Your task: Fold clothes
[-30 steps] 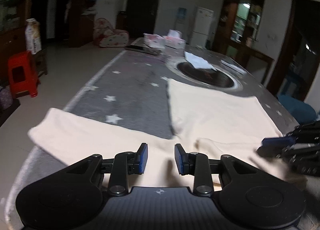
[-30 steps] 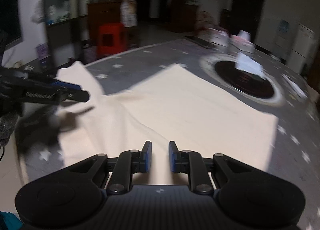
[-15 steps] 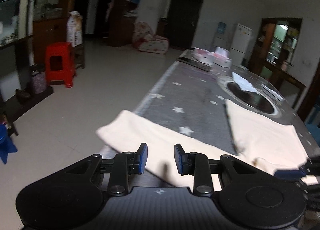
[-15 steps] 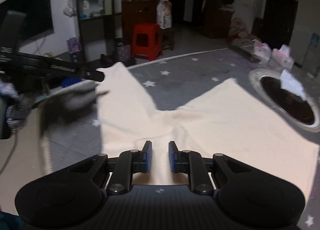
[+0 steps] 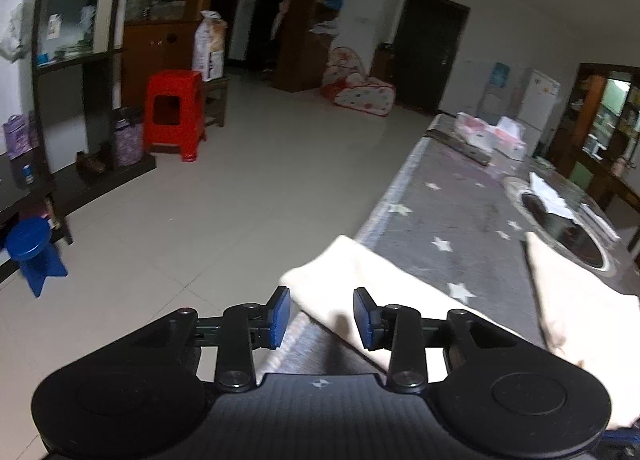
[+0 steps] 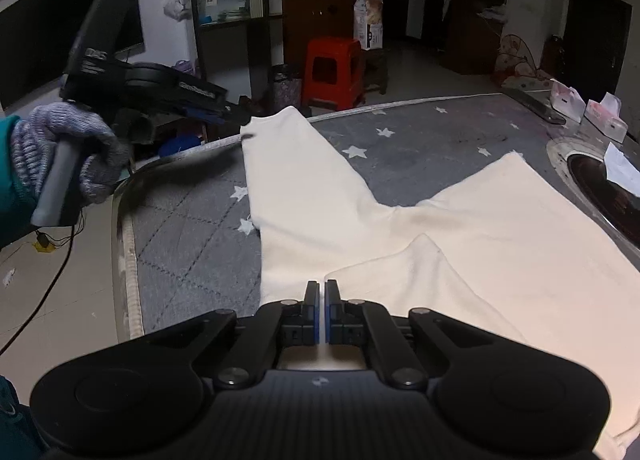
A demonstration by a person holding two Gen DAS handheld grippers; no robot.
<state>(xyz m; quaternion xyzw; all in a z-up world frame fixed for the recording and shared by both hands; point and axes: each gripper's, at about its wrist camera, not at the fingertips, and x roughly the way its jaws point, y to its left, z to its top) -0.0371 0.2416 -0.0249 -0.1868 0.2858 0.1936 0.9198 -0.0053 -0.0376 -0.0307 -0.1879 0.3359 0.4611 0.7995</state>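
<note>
Just garment point(image 6: 400, 220) beneath right gripper point(image 6: 322, 296)

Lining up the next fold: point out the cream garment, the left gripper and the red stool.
cream garment point(image 6: 320, 196), right wrist view, on the spread sleeve.
left gripper point(image 5: 320, 314), left wrist view, midway between its open fingertips.
red stool point(image 6: 334, 72), right wrist view, on its front face.
</note>
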